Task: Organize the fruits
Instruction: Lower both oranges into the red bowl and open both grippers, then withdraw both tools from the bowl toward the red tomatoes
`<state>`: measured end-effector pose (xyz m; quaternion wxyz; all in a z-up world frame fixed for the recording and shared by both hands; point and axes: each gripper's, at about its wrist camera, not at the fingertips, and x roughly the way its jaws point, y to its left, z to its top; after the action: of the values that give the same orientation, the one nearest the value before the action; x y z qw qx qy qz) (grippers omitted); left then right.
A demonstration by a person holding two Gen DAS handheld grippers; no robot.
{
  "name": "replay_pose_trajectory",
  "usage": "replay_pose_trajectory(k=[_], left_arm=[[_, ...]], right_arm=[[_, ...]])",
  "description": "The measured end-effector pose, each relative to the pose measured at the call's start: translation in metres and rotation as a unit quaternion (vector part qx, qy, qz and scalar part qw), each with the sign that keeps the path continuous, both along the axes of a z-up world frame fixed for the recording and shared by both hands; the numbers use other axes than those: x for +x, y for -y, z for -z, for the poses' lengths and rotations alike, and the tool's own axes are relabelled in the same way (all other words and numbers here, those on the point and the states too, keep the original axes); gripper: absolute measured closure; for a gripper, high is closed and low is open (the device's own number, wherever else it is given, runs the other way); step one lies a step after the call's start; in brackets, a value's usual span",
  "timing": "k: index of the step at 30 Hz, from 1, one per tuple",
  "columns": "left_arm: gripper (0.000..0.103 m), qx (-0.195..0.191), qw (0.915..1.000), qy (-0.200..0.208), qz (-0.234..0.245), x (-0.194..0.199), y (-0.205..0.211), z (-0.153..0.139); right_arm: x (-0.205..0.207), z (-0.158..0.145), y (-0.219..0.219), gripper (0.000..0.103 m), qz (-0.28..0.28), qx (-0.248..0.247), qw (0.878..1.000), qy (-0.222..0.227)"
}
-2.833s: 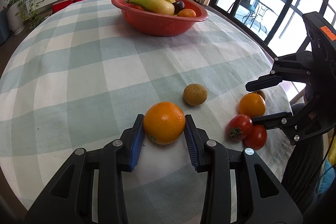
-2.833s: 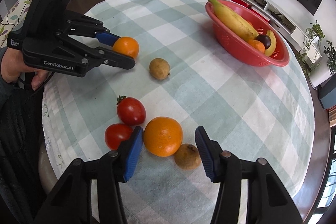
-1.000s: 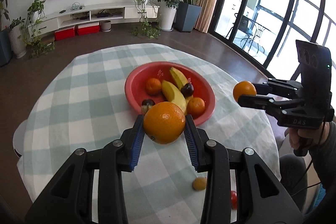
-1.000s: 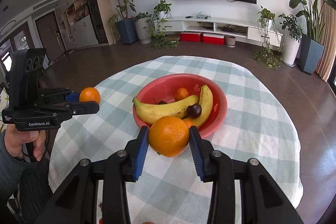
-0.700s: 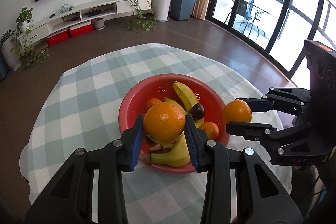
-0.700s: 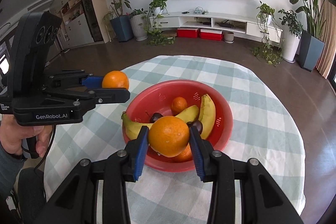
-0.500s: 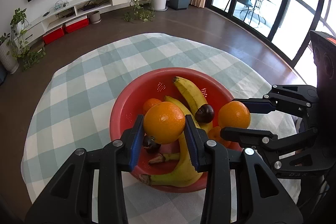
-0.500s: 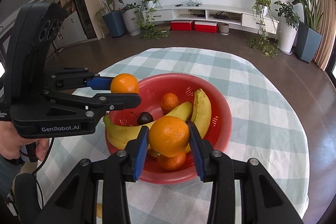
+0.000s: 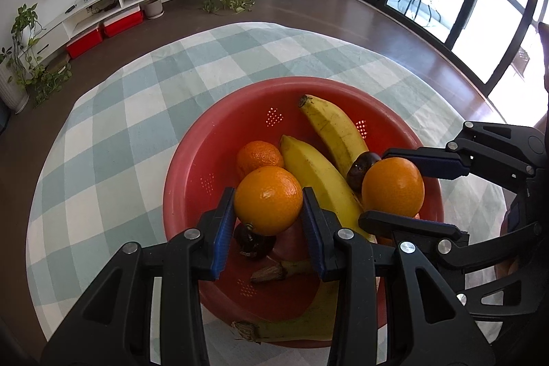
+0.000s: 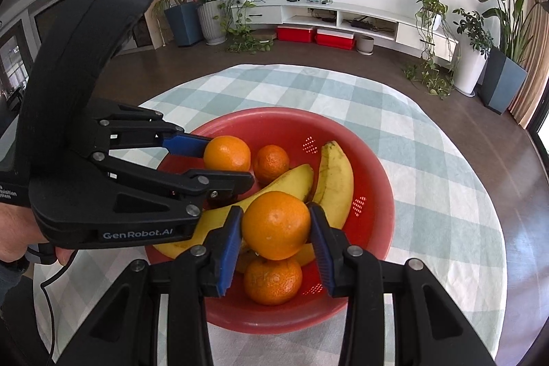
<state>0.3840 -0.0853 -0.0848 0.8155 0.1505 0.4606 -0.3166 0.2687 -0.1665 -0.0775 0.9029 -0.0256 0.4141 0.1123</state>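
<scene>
Left wrist view: an orange (image 9: 268, 200) sits clamped between the blue pads of the left gripper (image 9: 268, 204), held above the near-left part of the red bowl (image 9: 192, 160). Beside it to the right, the right gripper (image 9: 405, 191) grips a second orange (image 9: 393, 187) over the bowl's right side, its fingers closed tight on the fruit. Inside the bowl lie two bananas (image 9: 319, 180) side by side, a small mandarin (image 9: 257, 155) touching the nearer banana, a dark plum (image 9: 360, 167) partly hidden behind the second orange, and another dark fruit (image 9: 254, 240) under the left gripper. In the right wrist view, one more mandarin (image 10: 272, 280) rests on the bowl floor just under the right gripper's orange. The bowl stands on a round table with a green-and-white checked cloth (image 9: 103, 139).
</scene>
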Motion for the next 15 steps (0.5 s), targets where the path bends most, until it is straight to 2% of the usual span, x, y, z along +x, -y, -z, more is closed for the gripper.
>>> replay_pose_trajectory(k=[15], left_arm=[[0.066,0.002,0.9999,0.012,0.001,-0.015,-0.003,-0.008]], right_arm=[[-0.013,-0.006,0.0,0.06,0.003,0.0,1.0,0.004]])
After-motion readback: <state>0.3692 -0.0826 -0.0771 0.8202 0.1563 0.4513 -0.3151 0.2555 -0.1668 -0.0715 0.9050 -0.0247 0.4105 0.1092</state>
